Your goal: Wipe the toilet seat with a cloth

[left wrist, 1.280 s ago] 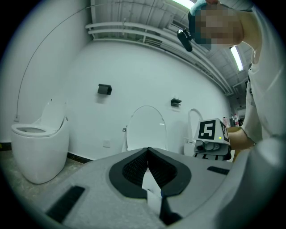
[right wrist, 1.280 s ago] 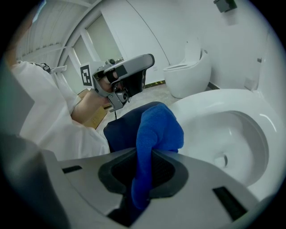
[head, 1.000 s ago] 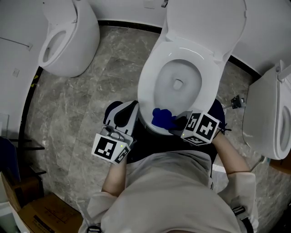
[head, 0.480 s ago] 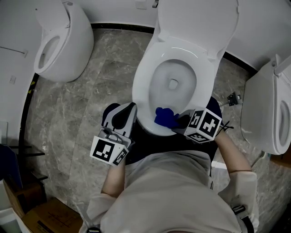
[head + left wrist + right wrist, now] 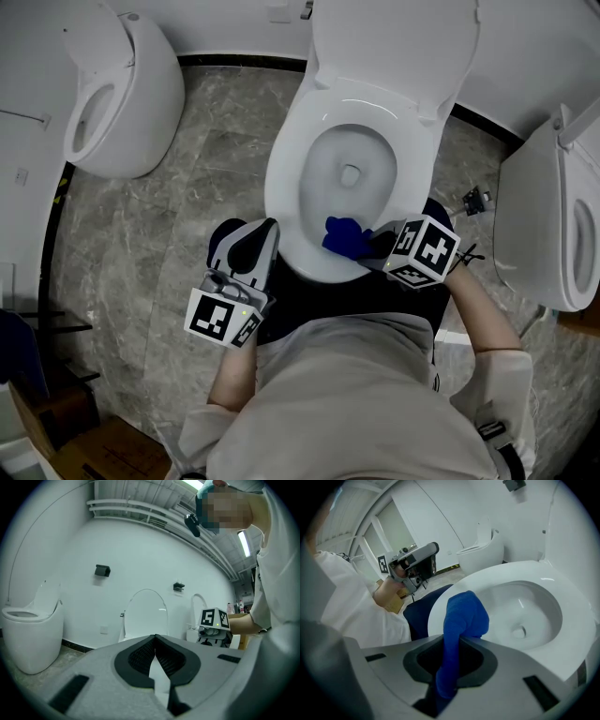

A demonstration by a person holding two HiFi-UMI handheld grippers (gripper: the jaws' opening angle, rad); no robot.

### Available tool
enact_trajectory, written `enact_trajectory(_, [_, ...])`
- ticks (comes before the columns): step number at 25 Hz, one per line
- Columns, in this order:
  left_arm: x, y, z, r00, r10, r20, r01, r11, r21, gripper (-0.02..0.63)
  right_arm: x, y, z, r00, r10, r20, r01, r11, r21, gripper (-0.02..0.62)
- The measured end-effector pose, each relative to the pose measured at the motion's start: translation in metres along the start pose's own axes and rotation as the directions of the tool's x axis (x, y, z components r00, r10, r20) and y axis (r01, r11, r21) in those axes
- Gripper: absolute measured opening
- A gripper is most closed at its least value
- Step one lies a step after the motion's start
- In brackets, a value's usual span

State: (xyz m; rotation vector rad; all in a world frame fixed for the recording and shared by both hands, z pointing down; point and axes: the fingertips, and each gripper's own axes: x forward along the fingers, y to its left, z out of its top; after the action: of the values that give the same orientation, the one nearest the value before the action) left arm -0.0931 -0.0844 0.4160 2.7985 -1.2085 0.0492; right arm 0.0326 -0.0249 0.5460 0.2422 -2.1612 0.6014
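Blue cloth point(image 5: 343, 236) clamped in right tongs point(image 5: 377, 251), at toilet seat point(image 5: 284, 183) front

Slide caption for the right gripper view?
Right gripper, shut on a blue cloth, at the rim of the toilet seat.

Floor: grey stone tiles point(image 5: 178, 216) veined in white lay across the room.
Skirting: a black strip point(image 5: 234, 62) ran along the foot of the white wall point(image 5: 70, 550).
Left side: a white toilet point(image 5: 122, 94) stood against the wall, its bowl open to view.
Right side: another white toilet point(image 5: 544, 234) was partly cut off by the edge of the head view.
Fitting: a small dark valve point(image 5: 473, 199) sat low, near the right-hand toilet.
Corner: brown cardboard boxes point(image 5: 84, 450) were at the lower left.
Wall: a small black box point(image 5: 102, 570) and a second one point(image 5: 178, 586) hung high up.
Ceiling: pale pipes point(image 5: 140, 513) and a strip light point(image 5: 243, 543) ran overhead.
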Motion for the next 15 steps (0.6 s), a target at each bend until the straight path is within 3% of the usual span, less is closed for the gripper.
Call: enact_trajectory(15, [0.009,-0.01,-0.005,1.0,-0.013,-0.02,0.013,1.0,0.014,0.008,-0.021,-0.034,-0.013,0.996,-0.087,0.005,0.087,0.996,0.025,0.051])
